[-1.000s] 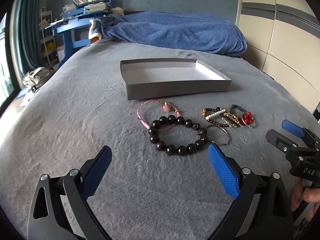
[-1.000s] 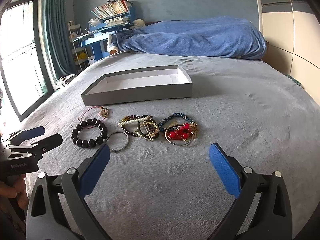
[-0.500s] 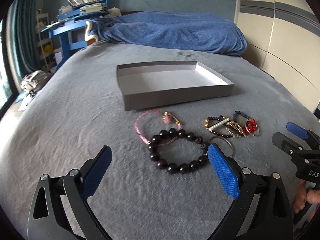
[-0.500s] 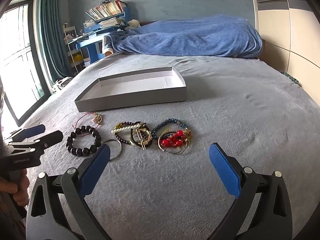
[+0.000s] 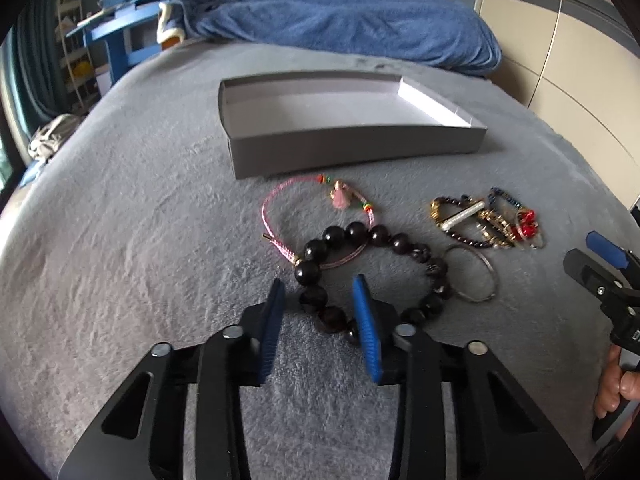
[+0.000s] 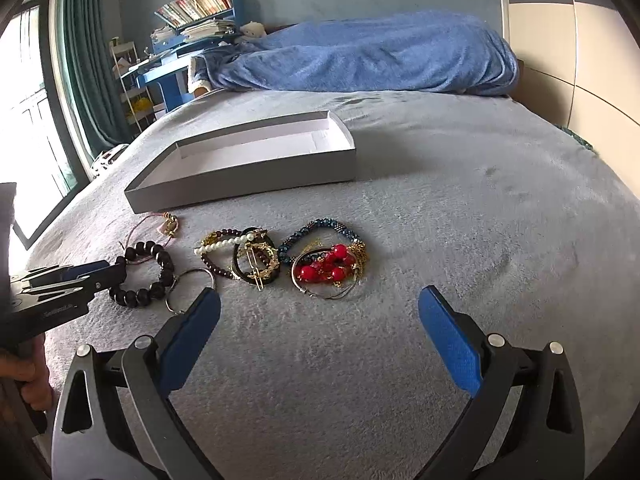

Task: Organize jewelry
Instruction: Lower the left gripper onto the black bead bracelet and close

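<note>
Two grippers work over a grey bedspread (image 5: 140, 240). Left gripper (image 5: 320, 304), jaws just narrowed, straddles the near arc of the dark bead bracelet (image 5: 360, 236); whether the pads press it I cannot tell. Right gripper (image 6: 320, 320) gapes wide, holding nothing. Remaining bracelets (image 6: 328, 264) lie at its twelve o'clock, grey box (image 6: 240, 184) beyond

There is small white writing on the side of the left gripper (image 6: 102, 276), at the near left of the right wrist view. It is too blurry to read. No other words or numbers can be read.
</note>
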`<state>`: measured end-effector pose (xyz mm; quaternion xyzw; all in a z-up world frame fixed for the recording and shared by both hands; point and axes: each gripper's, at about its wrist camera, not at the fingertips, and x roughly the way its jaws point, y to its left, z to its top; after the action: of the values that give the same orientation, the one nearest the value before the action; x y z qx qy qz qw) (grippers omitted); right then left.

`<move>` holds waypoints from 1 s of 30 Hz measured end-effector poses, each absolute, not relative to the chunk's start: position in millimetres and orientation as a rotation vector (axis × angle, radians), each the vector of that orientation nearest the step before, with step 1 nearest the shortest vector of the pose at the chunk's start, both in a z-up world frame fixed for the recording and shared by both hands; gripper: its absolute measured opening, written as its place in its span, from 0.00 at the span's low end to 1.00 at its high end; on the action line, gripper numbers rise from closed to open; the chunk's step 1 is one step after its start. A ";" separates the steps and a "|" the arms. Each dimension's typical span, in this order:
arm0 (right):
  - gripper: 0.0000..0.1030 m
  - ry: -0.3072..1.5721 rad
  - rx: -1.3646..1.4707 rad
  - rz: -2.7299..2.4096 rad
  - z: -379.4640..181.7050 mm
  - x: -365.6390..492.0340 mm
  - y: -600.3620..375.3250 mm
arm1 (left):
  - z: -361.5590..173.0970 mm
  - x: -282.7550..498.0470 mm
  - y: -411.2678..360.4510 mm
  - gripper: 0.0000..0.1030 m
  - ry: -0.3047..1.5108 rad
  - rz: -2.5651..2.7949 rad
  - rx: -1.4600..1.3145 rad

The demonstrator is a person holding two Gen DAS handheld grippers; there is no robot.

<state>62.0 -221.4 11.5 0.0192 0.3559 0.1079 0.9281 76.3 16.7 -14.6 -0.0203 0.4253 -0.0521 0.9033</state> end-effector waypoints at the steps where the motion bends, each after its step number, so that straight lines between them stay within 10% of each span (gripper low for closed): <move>1: 0.95 0.733 0.037 0.222 10.8 63.2 -221.4 | -15.7 78.0 15.8 0.26 0.882 -0.110 -0.037; 7: 0.95 0.762 0.047 0.209 8.8 76.1 -222.7 | -14.2 74.4 17.6 0.15 0.870 -0.094 -0.019; 13: 0.66 0.795 0.084 0.190 5.1 91.2 -228.0 | -9.8 62.5 43.5 0.15 0.893 -0.060 -0.086; 30: 0.58 0.804 -0.023 0.293 4.2 101.5 -172.6 | -17.6 62.2 56.8 0.25 0.915 -0.035 -0.134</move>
<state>101.5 -172.6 4.2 -0.0111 0.3897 0.1423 0.9098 62.2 56.8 -17.6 -0.0644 0.4415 -0.0169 0.8948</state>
